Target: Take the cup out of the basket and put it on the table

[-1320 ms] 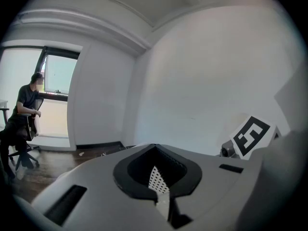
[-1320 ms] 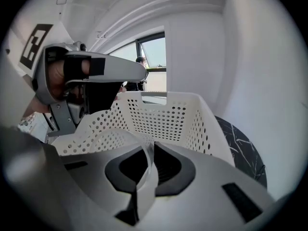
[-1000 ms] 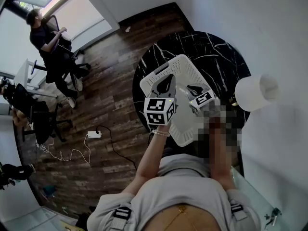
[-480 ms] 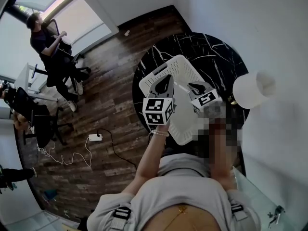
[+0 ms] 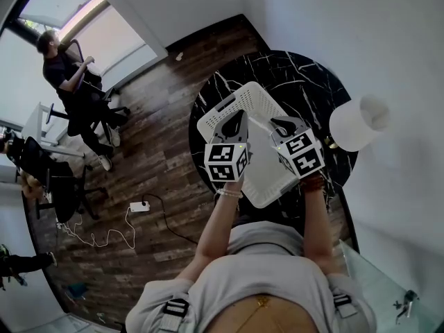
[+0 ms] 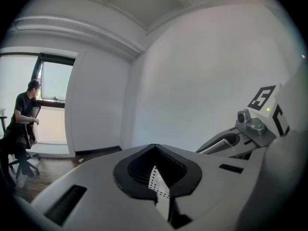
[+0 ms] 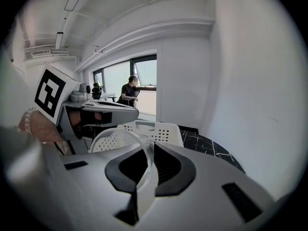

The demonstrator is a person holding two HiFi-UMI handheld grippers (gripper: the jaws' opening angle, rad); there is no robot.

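Upper left of the head view, a person (image 5: 69, 75) is sitting on an office chair by the window. Moving to centre, the left tongs (image 5: 238, 118) are pinching the wall of the white basket (image 5: 258, 96), jaws clamping tight on a strip of its perforated plastic. The basket is sitting on the black marbled worktop (image 5: 312, 75). Just to the right, the right tongs (image 5: 278, 125) are hovering over the basket, jaws narrow and gripping the rim of a clear cup (image 7: 120, 139). The cup is hanging in front of the basket's perforated wall; whether it is clearing the basket I cannot tell. Far right, a white lamp (image 5: 357, 123) is standing by the worktop's right edge.
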